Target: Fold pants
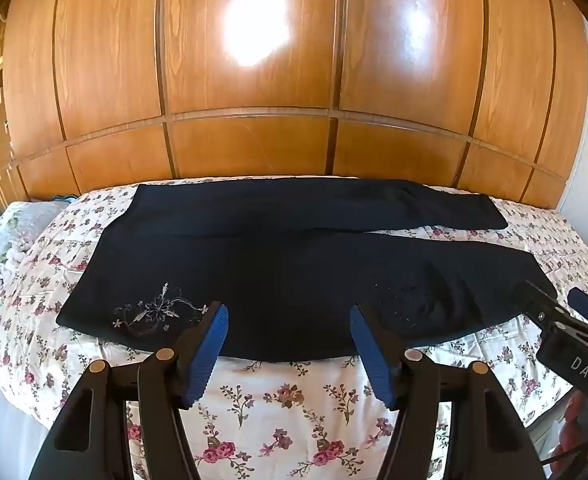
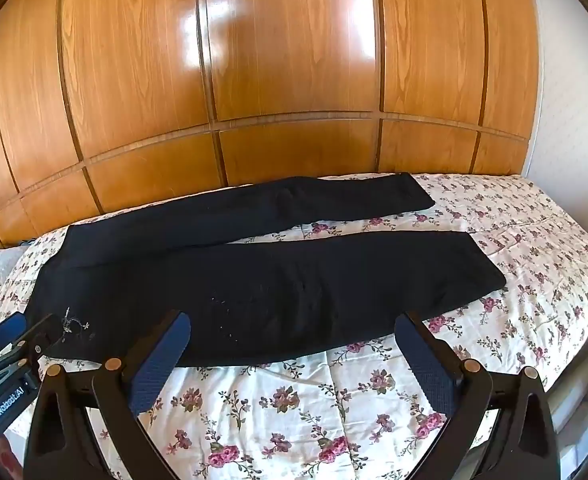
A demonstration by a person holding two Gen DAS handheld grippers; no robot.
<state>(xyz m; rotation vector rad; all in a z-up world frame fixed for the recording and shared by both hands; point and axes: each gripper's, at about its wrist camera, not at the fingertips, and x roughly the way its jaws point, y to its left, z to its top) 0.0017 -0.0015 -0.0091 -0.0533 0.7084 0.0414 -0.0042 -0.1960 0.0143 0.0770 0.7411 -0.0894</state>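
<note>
A pair of dark navy fabric pants (image 1: 278,264) lies flat across the white quilted bedspread with pink flowers (image 1: 286,404), its two legs stretching away from the waist and slightly parted, with a pale embroidered flower motif (image 1: 156,312) on the near edge toward the waist. Behind the pants stands a glossy brown wooden wardrobe (image 1: 254,80). The left gripper (image 1: 290,344) hovers at the pants' near edge, its blue-padded fingers spread and holding nothing. The right gripper (image 2: 294,364) hangs over the same edge toward the legs, spread wide and empty.
</note>
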